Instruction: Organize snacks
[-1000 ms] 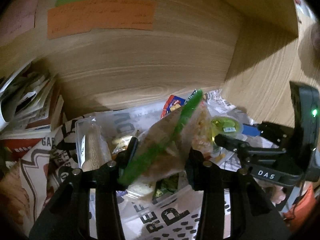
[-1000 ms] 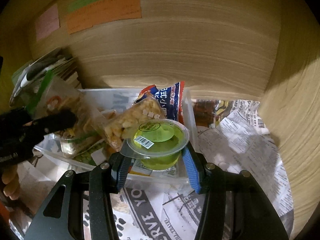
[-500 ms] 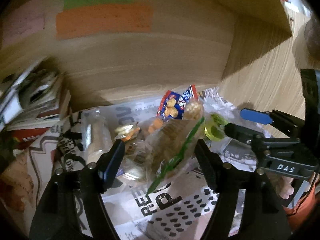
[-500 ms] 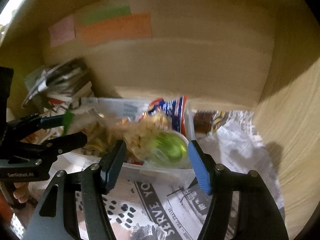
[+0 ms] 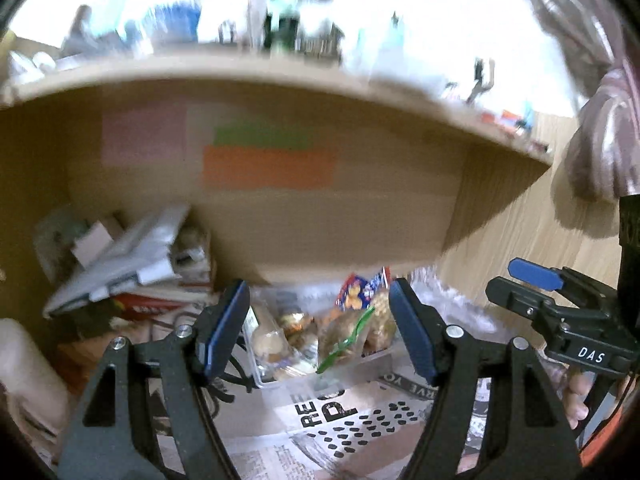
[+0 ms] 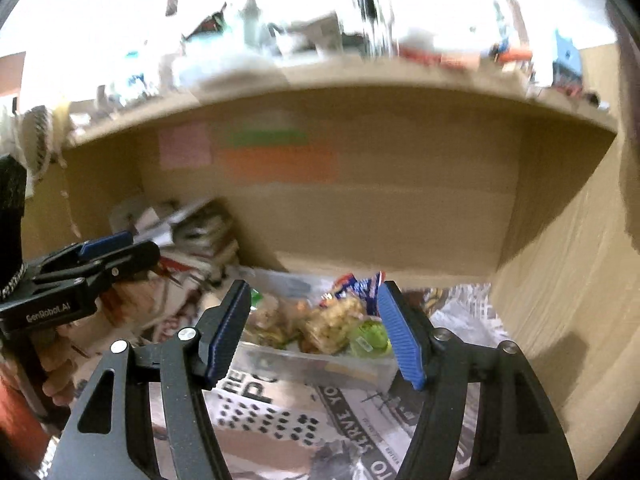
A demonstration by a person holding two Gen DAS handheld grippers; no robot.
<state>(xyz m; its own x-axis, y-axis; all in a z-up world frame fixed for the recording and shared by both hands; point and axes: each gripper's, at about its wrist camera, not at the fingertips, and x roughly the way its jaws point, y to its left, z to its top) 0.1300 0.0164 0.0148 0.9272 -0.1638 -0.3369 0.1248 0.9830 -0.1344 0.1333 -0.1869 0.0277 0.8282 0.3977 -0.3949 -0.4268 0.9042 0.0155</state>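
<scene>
A clear plastic bin (image 5: 374, 360) (image 6: 320, 364) stands on newspaper inside a wooden shelf bay and holds several snacks. A zip bag with a green seal (image 5: 344, 336) lies in it, next to a red-and-blue packet (image 5: 360, 292) (image 6: 360, 284). A green jelly cup (image 6: 370, 338) rests at the bin's right end beside a bag of puffed snacks (image 6: 332, 320). My left gripper (image 5: 318, 292) (image 6: 138, 250) is open, with nothing between its blue pads, and hangs back from the bin. My right gripper (image 6: 313, 292) (image 5: 516, 282) is open too, empty, and also short of the bin.
A slanting stack of magazines and papers (image 5: 132, 264) (image 6: 200, 232) fills the bay's left side. Pink, green and orange notes (image 5: 268, 168) are stuck to the back wall. A wooden side wall (image 6: 560, 300) closes the right. The shelf above (image 5: 280, 64) carries blurred bottles.
The left gripper let go of the zip bag and the right let go of the jelly cup; both lie in the bin. Both grippers opened and drew back and up.
</scene>
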